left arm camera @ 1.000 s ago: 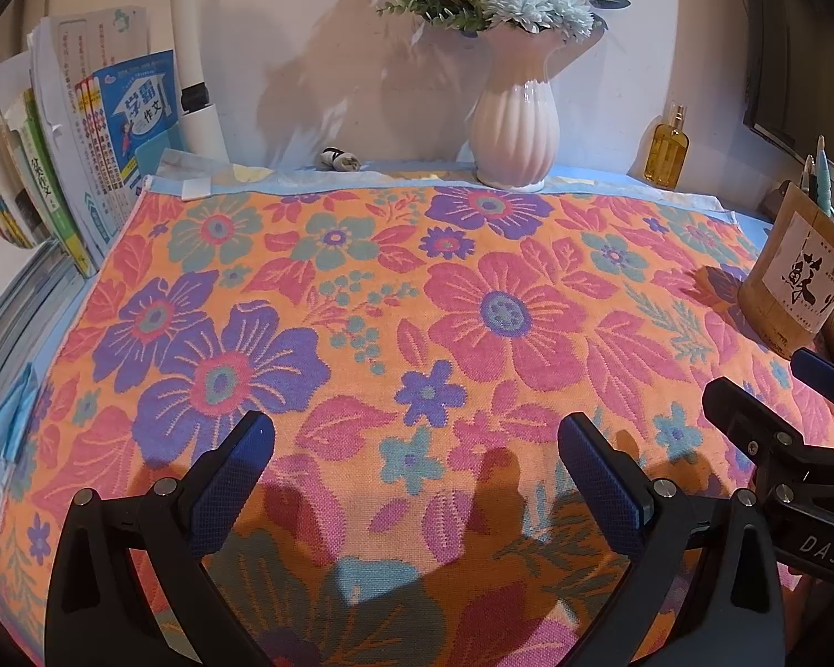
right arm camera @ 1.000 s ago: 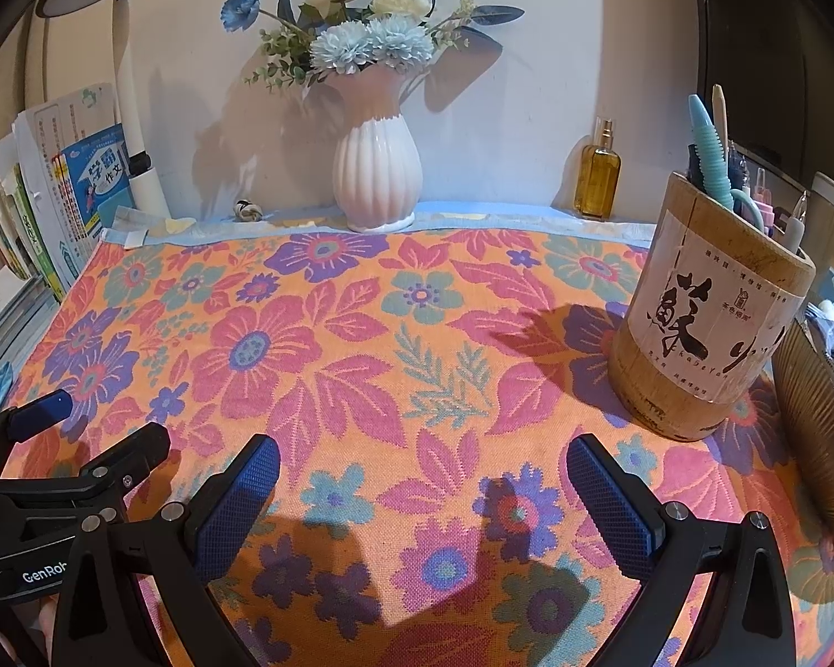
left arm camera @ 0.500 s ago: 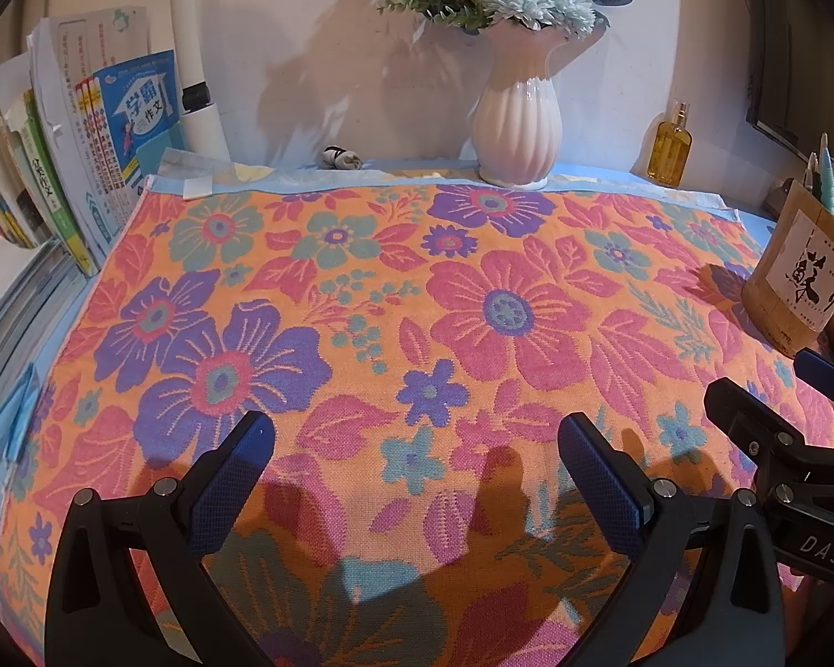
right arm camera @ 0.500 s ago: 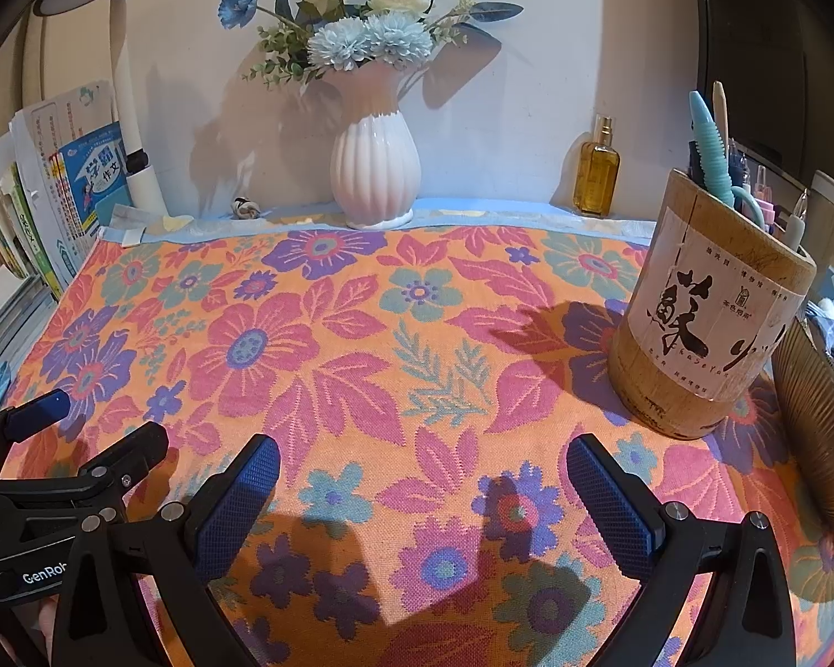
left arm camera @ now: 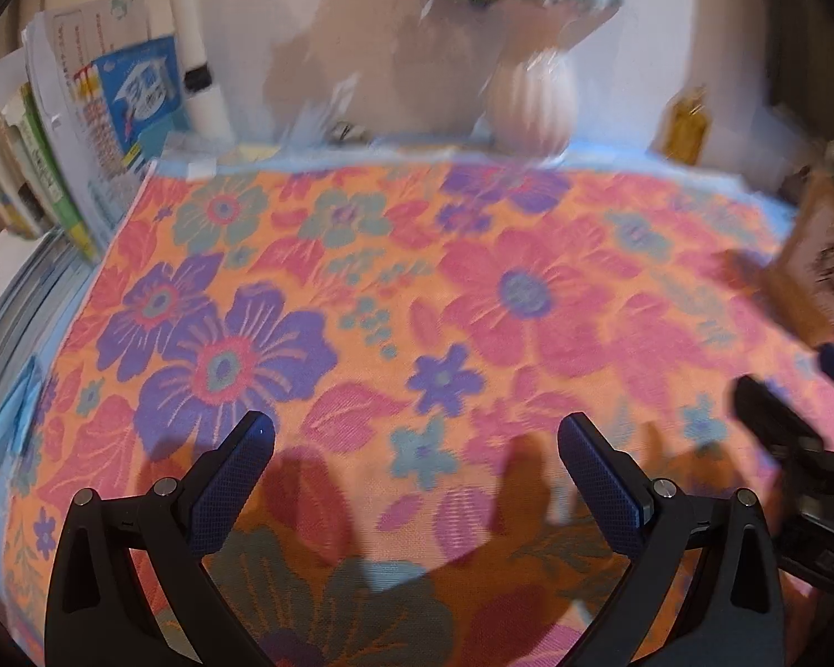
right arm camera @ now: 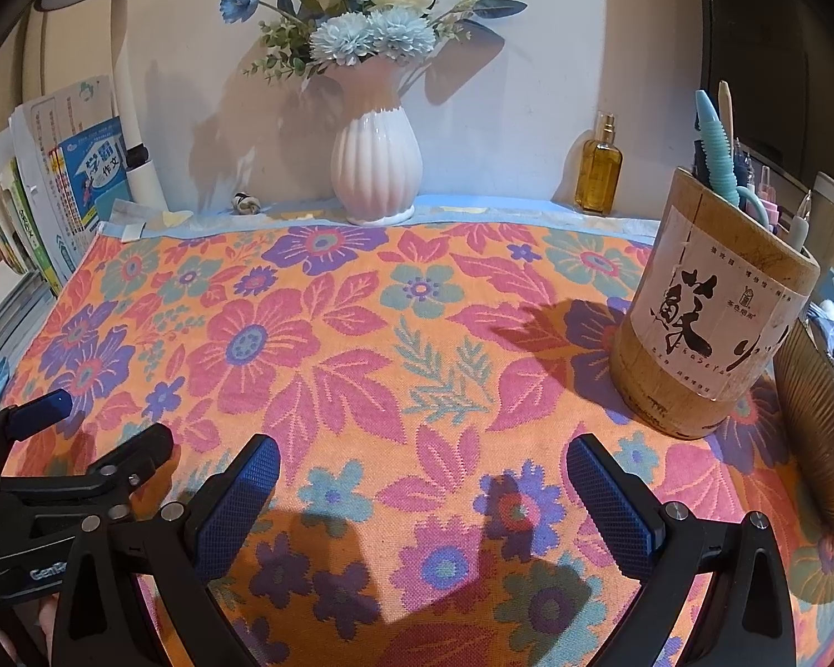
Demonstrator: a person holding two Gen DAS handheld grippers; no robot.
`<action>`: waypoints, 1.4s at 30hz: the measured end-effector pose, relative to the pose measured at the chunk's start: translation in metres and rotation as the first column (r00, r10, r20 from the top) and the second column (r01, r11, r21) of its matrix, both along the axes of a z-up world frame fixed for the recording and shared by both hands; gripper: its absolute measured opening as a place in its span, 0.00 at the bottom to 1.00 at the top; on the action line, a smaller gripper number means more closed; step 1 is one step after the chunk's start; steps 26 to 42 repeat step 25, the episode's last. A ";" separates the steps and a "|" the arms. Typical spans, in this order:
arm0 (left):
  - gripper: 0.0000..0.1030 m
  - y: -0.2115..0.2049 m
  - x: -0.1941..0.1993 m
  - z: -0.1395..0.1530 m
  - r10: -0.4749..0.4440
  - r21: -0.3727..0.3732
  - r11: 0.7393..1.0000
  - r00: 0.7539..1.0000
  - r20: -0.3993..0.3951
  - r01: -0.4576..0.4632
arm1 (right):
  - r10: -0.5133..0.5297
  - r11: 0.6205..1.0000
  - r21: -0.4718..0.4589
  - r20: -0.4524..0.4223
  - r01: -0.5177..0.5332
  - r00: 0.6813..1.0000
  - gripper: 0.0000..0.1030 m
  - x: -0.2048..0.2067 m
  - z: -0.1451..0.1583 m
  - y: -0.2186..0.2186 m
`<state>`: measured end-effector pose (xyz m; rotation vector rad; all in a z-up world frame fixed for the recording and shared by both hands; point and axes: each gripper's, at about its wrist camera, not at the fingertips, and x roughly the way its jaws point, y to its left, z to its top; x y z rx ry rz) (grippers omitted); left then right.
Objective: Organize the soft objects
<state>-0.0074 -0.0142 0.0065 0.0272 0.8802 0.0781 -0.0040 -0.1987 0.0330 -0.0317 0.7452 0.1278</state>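
While both the left gripper (left arm camera: 417, 433) and right gripper (right arm camera: 422, 456) hover spread and empty, the orange floral woven cloth (right arm camera: 361, 344) lies flat across the desk; limp and light, it is probably best pinched at its near edge.

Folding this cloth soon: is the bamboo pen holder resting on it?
Touching. The right wrist view shows the pen holder standing on the floral cloth.

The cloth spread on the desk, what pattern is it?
Orange cloth with pink, purple and teal flowers; clearest in the right wrist view.
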 end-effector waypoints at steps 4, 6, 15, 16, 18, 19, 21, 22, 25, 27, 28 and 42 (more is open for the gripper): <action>1.00 0.005 0.009 -0.008 0.028 -0.029 0.999 0.997 -0.067 -0.030 | -0.002 1.000 0.007 -0.046 0.003 0.999 1.00 0.008 -0.005 -0.002; 1.00 0.010 0.009 -0.010 0.027 -0.064 0.997 0.997 -0.077 -0.032 | -0.005 1.000 0.018 -0.087 0.007 0.996 1.00 0.013 -0.009 -0.005; 1.00 0.011 0.011 -0.009 0.014 -0.069 0.997 0.997 -0.075 -0.019 | -0.022 1.000 -0.006 -0.227 0.021 0.974 1.00 0.029 -0.031 -0.004; 1.00 0.012 0.012 -0.009 0.014 -0.071 0.997 0.997 -0.075 -0.020 | -0.021 1.000 -0.005 -0.227 0.020 0.974 1.00 0.029 -0.031 -0.005; 1.00 0.012 0.012 -0.008 0.015 -0.070 0.997 0.997 -0.077 -0.021 | -0.022 1.000 -0.009 -0.227 0.020 0.974 1.00 0.028 -0.032 -0.004; 1.00 0.012 0.012 -0.008 0.015 -0.071 0.997 0.997 -0.075 -0.021 | -0.022 1.000 -0.008 -0.227 0.021 0.974 1.00 0.028 -0.031 -0.005; 1.00 0.012 0.012 -0.008 0.002 -0.074 0.997 0.998 -0.068 -0.007 | -0.020 1.000 -0.007 -0.226 0.019 0.974 1.00 0.029 -0.029 -0.004; 1.00 0.013 0.013 -0.008 -0.005 -0.077 0.997 0.998 -0.067 0.000 | -0.020 1.000 -0.007 -0.226 0.019 0.974 1.00 0.029 -0.029 -0.004; 1.00 0.010 0.013 -0.008 -0.005 -0.063 0.998 0.998 -0.068 0.001 | -0.020 1.000 -0.005 -0.226 0.019 0.974 1.00 0.029 -0.025 -0.003; 1.00 0.010 0.013 -0.008 -0.005 -0.063 0.998 0.998 -0.068 0.001 | -0.020 1.000 -0.005 -0.226 0.019 0.974 1.00 0.029 -0.025 -0.003; 1.00 0.010 0.013 -0.008 -0.005 -0.063 0.998 0.998 -0.068 0.001 | -0.020 1.000 -0.005 -0.226 0.019 0.974 1.00 0.029 -0.025 -0.003; 1.00 0.010 0.013 -0.008 -0.005 -0.063 0.998 0.998 -0.068 0.001 | -0.020 1.000 -0.005 -0.226 0.019 0.974 1.00 0.029 -0.025 -0.003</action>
